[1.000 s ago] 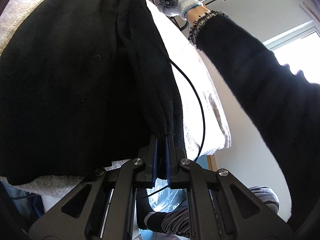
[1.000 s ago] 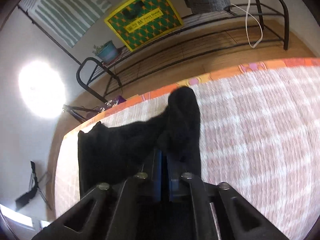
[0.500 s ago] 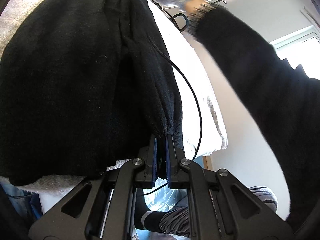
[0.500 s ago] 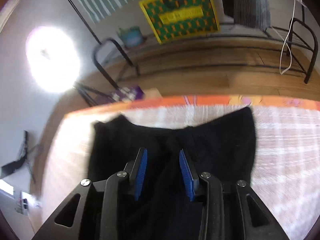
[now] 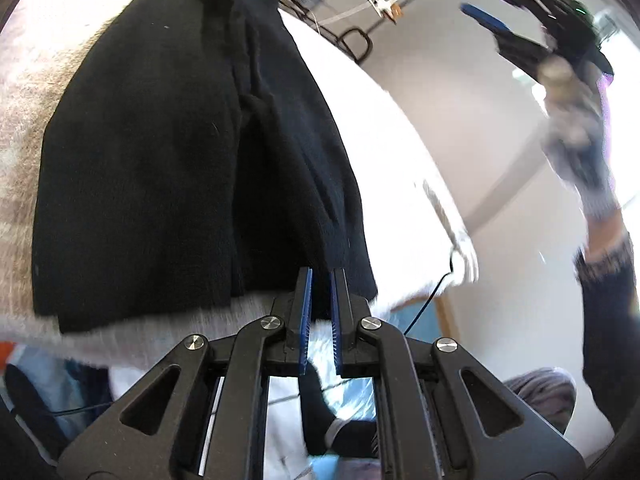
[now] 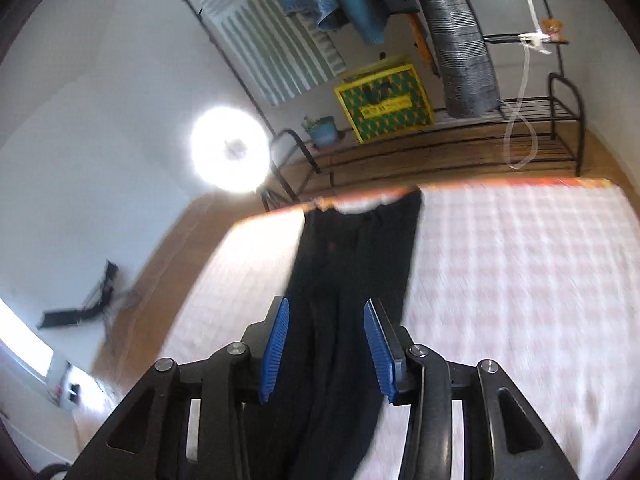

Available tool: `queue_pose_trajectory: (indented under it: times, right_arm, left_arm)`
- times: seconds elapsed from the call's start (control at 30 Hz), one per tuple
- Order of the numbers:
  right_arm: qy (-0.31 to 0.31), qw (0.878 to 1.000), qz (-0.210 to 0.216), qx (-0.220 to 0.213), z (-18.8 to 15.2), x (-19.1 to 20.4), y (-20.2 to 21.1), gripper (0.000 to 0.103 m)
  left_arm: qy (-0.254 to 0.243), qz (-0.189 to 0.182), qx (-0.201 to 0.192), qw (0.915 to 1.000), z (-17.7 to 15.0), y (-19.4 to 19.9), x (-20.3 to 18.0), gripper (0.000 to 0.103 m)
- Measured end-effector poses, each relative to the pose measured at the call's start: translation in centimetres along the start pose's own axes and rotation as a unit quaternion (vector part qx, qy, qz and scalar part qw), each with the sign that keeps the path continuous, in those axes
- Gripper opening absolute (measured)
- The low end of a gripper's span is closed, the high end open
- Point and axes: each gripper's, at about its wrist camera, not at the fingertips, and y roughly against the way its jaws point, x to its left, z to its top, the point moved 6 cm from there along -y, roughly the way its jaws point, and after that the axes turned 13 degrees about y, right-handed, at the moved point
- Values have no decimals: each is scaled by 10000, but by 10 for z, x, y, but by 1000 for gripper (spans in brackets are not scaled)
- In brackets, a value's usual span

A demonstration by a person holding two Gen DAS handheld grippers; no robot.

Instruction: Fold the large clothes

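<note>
Left hand-held gripper point(image 5: 320, 280) slightly parted, empty; right hand-held gripper point(image 6: 325, 312) raised high, wide apart, empty.

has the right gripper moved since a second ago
Yes. The right gripper has let go and lifted up and back from the black garment, with the yellow box now higher in view.

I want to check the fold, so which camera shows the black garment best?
The left wrist view: the black garment fills much of the frame, with its folded layers and hem visible on the blanket. The right wrist view shows it only as a narrow, motion-blurred strip, partly hidden behind the open right gripper.
</note>
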Motion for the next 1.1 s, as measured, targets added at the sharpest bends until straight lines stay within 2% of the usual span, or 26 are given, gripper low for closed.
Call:
queue_pose_trajectory:
  times: [0.07,0.13,0.2,0.23,0.3,0.33,0.47,0.5,0.57,0.63,0.67,0.73,0.87,0.9,0.97,1.0,1.03,1.07,1.1]
  right_arm:
    - [-10,9997,-58,249,-47,16,10,43]
    - [-1,9984,-110,550,-96,31,9,43]
    - [-2,9969,-190,758,-130,37,6,43]
    - [-38,9956,-161,917,-149,41,0,43]
    - [-10,9938,-114,1109,-180,50,-13,43]
    - [59,9929,-141,1176,-188,54,-18,43]
    - [275,9914,27,1276,-210,75,-43,43]
    - [348,9905,-38,1328,-212,77,-50,43]
    - [491,9894,-271,1339,-218,75,-55,50]
    - [505,9899,-506,1227,-221,62,-53,52]
    - [389,9913,-457,1174,-223,59,-52,56]
    - [10,9943,-195,1053,-229,45,-49,56]
    - [-755,9926,443,838,-238,29,-59,46]
    - [-867,9912,581,819,-240,29,-62,45]
    - [-978,9890,778,797,-242,31,-73,42]
    - [-961,9893,829,720,-239,35,-76,42]
    - [-962,9882,913,770,-238,38,-81,28]
    - [-999,9857,1055,858,-237,43,-86,9]
    - [-1101,9836,1122,888,-234,47,-88,9]
  left_arm:
    - [-154,38,11,9999,-6,11,-4,5]
    - [-334,107,-158,9993,-8,29,-8,5]
    - [-384,227,-438,9980,-2,56,-3,5]
    - [-365,326,-576,9971,2,67,3,9]
    - [-249,612,-855,9941,12,85,19,27]
    - [-134,746,-934,9927,19,92,30,38]
    - [457,1036,-929,9892,50,97,71,40]
    - [588,1008,-886,9892,56,94,78,40]
    - [899,961,-784,9882,60,80,89,40]
    - [1120,822,-665,9881,63,74,98,40]
    - [1189,735,-614,9883,64,70,99,40]
    - [1255,507,-459,9897,60,62,101,40]
    - [1065,371,-379,9929,63,56,93,40]
    - [1028,327,-343,9936,65,54,90,37]
    - [893,356,-268,9950,64,49,88,11]
    - [811,405,-227,9956,64,46,86,11]
    - [786,382,-236,9959,64,46,84,11]
    - [811,320,-241,9959,64,49,81,10]
    - [878,240,-251,9955,64,53,79,10]
